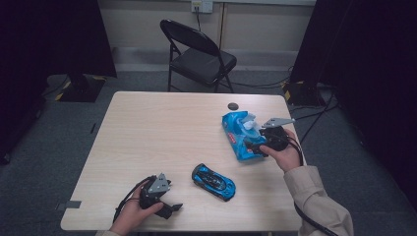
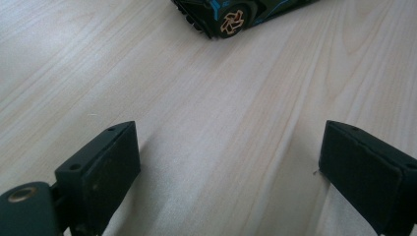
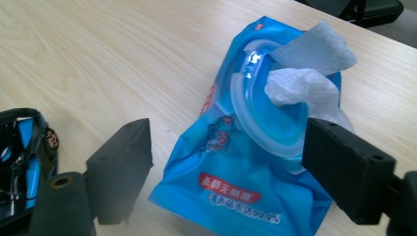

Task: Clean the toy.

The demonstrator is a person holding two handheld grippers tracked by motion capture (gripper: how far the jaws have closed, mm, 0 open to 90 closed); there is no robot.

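A blue pack of wet wipes (image 1: 239,135) lies at the right of the table, its round lid open and a white wipe (image 3: 305,81) sticking out. My right gripper (image 1: 252,146) is open at the pack's near end. In the right gripper view the pack (image 3: 246,167) lies between the wide-apart jaws of that gripper (image 3: 231,157), which do not press on it. A blue and black toy car (image 1: 214,181) sits at the front middle of the table. My left gripper (image 1: 169,208) rests open near the front edge, left of the car. Bare wood lies between the jaws of the left gripper (image 2: 226,162), with the car's wheel (image 2: 231,20) ahead.
A small dark round object (image 1: 232,105) lies near the table's (image 1: 147,132) far edge. A black folding chair (image 1: 199,54) stands beyond the table. The toy car (image 3: 24,157) appears left of the right gripper's jaws.
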